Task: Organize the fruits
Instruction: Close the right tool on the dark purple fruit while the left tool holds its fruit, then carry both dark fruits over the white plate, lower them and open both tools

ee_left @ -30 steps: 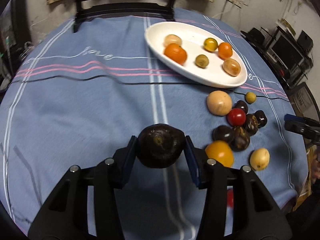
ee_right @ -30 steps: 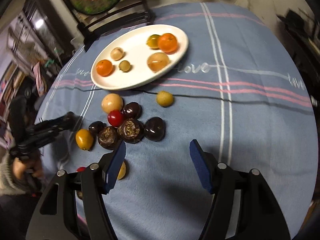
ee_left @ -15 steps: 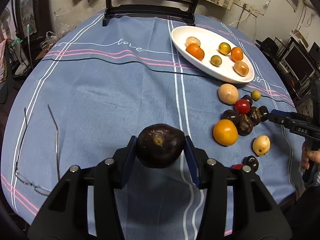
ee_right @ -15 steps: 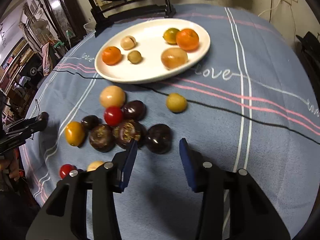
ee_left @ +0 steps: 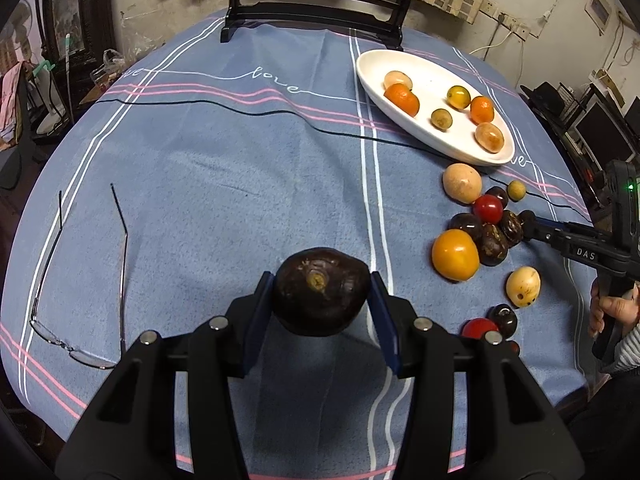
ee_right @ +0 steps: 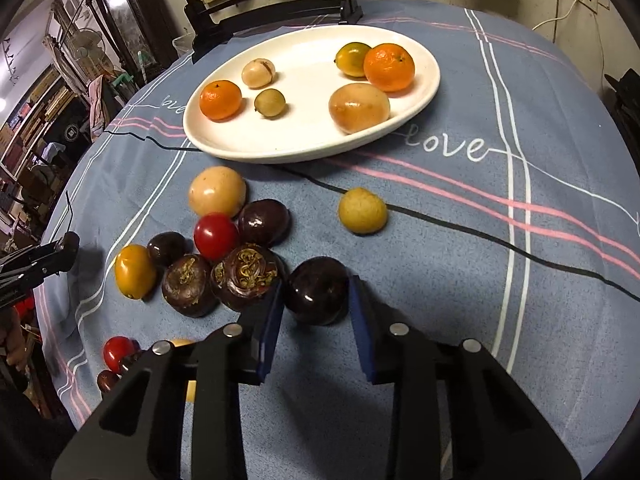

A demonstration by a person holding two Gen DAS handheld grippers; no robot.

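Note:
My left gripper (ee_left: 322, 290) is shut on a large dark brown fruit (ee_left: 320, 290), held above the blue tablecloth. My right gripper (ee_right: 316, 292) has its jaws on either side of a glossy dark fruit (ee_right: 316, 290) lying on the cloth; the blue pads are close to it, contact unclear. A cluster of dark, red, orange and yellow fruits (ee_right: 224, 248) lies left of it; it also shows in the left wrist view (ee_left: 480, 228). A white oval plate (ee_right: 424, 92) holds several oranges and yellowish fruits; it shows at the back right in the left wrist view (ee_left: 372, 72).
Wire-framed glasses (ee_left: 76, 280) lie on the cloth at the left. A small yellow fruit (ee_right: 362, 210) sits alone right of the cluster. A dark chair (ee_left: 316, 8) stands behind the table. More small fruits (ee_left: 496, 320) lie near the table's front edge.
The right gripper has moved forward and narrowed around the glossy dark fruit. The left gripper, still holding its fruit, has drawn back from the plate and the fruit cluster.

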